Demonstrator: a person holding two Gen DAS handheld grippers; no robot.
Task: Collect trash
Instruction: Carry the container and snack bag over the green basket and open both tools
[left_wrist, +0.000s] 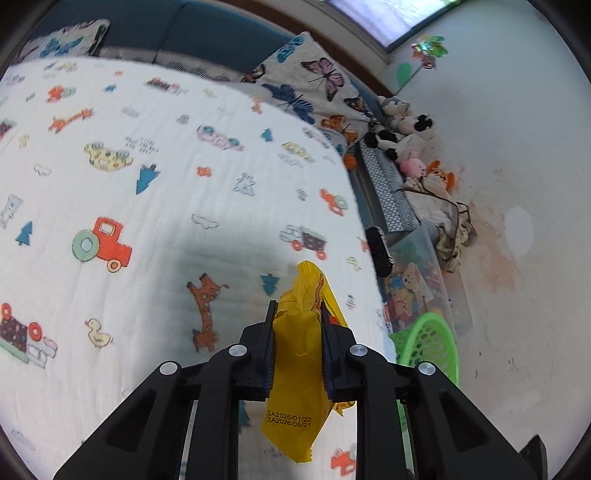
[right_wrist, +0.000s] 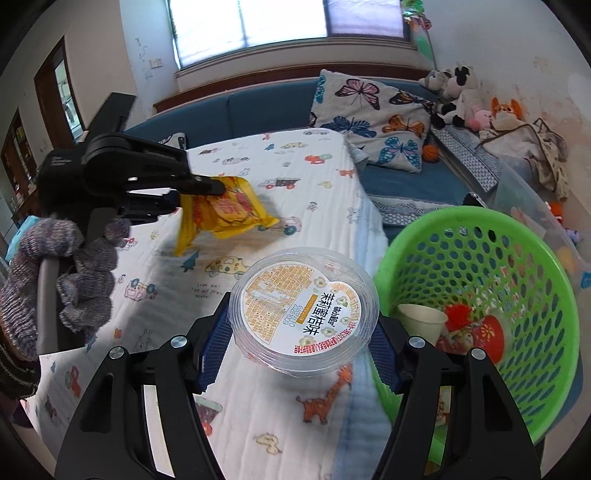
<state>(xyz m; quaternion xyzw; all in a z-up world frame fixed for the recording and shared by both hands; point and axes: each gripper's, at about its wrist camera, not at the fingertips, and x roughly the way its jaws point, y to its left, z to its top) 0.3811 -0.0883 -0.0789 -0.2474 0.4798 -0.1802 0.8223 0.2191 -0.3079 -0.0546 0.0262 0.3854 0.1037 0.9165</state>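
Left wrist — yellow wrapper (left_wrist: 295, 354) inside left tool (left_wrist: 297, 314)

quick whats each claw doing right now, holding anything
Left claw: closed on the yellow snack wrapper, lifted off the bed.
Right claw: closed on the clear plastic tub, beside the green basket.

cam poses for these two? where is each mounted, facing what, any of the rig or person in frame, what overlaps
Left wrist: on the left gripper, angled down at the printed bedspread; its own jaws shut on the yellow wrapper.
Right wrist: on the right gripper, facing bed, window and green basket; its jaws hold a clear round tub; the left gripper and a gloved hand show.
Shared: wrapper, bedspread, basket, butterfly pillow, plush toys.
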